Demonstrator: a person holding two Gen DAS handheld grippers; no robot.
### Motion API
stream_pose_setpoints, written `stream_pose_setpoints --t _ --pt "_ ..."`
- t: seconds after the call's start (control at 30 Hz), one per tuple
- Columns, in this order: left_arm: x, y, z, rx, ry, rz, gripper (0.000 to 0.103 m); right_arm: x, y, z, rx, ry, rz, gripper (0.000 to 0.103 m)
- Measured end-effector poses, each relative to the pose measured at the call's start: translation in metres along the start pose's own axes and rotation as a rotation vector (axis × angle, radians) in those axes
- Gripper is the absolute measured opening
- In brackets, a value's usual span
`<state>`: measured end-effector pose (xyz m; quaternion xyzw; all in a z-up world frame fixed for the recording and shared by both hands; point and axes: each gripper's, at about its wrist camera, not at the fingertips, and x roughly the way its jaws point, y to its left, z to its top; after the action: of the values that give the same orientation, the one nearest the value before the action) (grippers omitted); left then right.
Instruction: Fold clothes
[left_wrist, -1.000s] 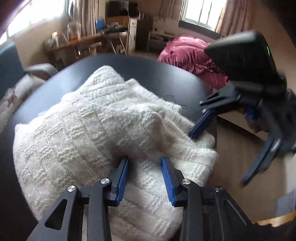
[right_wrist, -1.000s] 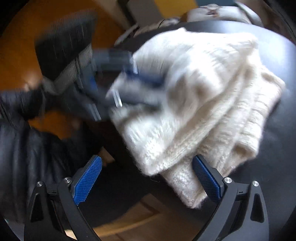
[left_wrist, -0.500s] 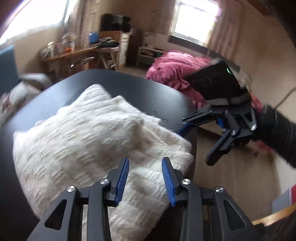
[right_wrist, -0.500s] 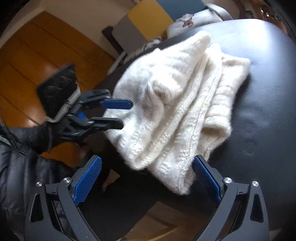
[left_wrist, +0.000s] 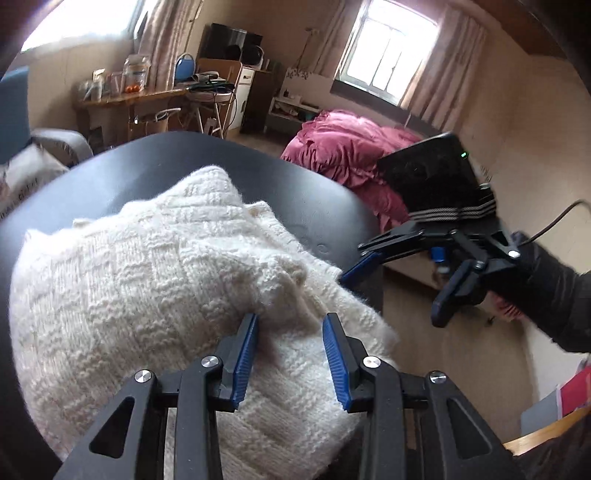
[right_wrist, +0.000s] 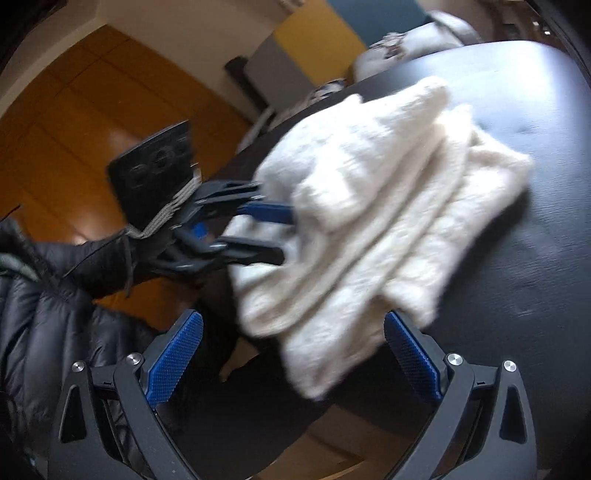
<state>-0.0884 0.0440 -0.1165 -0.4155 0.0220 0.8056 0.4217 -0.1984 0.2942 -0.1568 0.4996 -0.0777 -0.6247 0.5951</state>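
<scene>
Left wrist view: my left claw (left_wrist: 290, 345) now straddles a raised fold of the chunky cream knit sweater (left_wrist: 147, 288), fingers parted, not clamped. My right claw (right_wrist: 291, 356) gapes wide just short of the sweater's near edge on the smooth black table (right_wrist: 517, 258).

Left claw (left_wrist: 290, 354) part-open with fabric between fingers, right claw (right_wrist: 291, 354) wide open

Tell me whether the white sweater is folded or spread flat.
Folded. The white sweater sits as a compact bundle on the black table, with several stacked layers showing along its edge; the left gripper reaches into it.
</scene>
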Motion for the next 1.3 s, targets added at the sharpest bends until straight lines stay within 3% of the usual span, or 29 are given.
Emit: stream_pose_setpoints --t 0.1,0.17,0.23,0.3,0.47,0.57,0.6,0.67,0.73,0.8,0.87,0.97,1.07,1.1,1.2,1.3 --pt "0.002 0.003 -0.002 -0.011 0.005 -0.004 0.036 0.009 0.001 0.002 0.001 0.008 0.039 0.1" --pt "0.005 0.004 -0.004 -0.014 0.013 0.001 0.036 0.018 0.011 0.001 -0.001 0.037 0.132 0.1" --pt "0.007 0.005 -0.006 -0.017 0.02 0.005 0.036 0.038 0.025 -0.001 -0.046 0.144 0.177 0.101" --pt "0.01 0.005 -0.008 -0.019 0.028 0.011 0.035 0.06 0.039 -0.009 -0.094 0.257 0.139 0.101" --pt "0.019 -0.01 -0.007 0.035 0.064 0.074 0.035 0.065 0.049 -0.019 -0.157 0.393 0.022 0.102" --pt "0.021 -0.016 -0.006 0.065 0.072 0.1 0.035 0.068 0.045 -0.021 -0.175 0.411 0.016 0.102" --pt "0.014 -0.014 -0.003 0.042 0.063 0.078 0.035 0.063 0.045 -0.02 -0.16 0.406 0.007 0.102" --pt "-0.007 -0.009 0.002 0.011 0.005 0.031 0.035 0.046 0.048 -0.015 -0.157 0.383 -0.066 0.102" --pt "-0.034 0.005 0.001 -0.033 -0.069 0.039 0.035 0.023 0.055 -0.01 -0.171 0.339 -0.14 0.102" --pt "-0.061 0.018 -0.001 -0.076 -0.139 0.047 0.035 -0.004 0.068 0.004 -0.186 0.239 -0.205 0.102" --pt "-0.07 0.034 -0.01 -0.118 -0.141 0.089 0.036 -0.02 0.085 0.022 -0.234 0.123 -0.274 0.102" --pt "-0.076 0.052 -0.025 -0.162 -0.129 0.139 0.036 -0.008 0.107 0.05 -0.329 0.037 -0.314 0.102" --pt "-0.063 0.049 -0.048 -0.152 -0.062 0.189 0.036 0.041 0.109 0.076 -0.401 0.084 -0.424 0.102" --pt "-0.056 0.048 -0.056 -0.149 -0.032 0.199 0.035 0.069 0.104 0.083 -0.407 0.141 -0.476 0.102" --pt "-0.053 0.038 -0.067 -0.089 -0.052 0.221 0.036 0.126 0.071 0.071 -0.47 0.372 -0.69 0.103" --pt "-0.072 0.057 -0.062 -0.186 -0.12 0.135 0.036 0.123 0.066 0.074 -0.458 0.357 -0.695 0.103"
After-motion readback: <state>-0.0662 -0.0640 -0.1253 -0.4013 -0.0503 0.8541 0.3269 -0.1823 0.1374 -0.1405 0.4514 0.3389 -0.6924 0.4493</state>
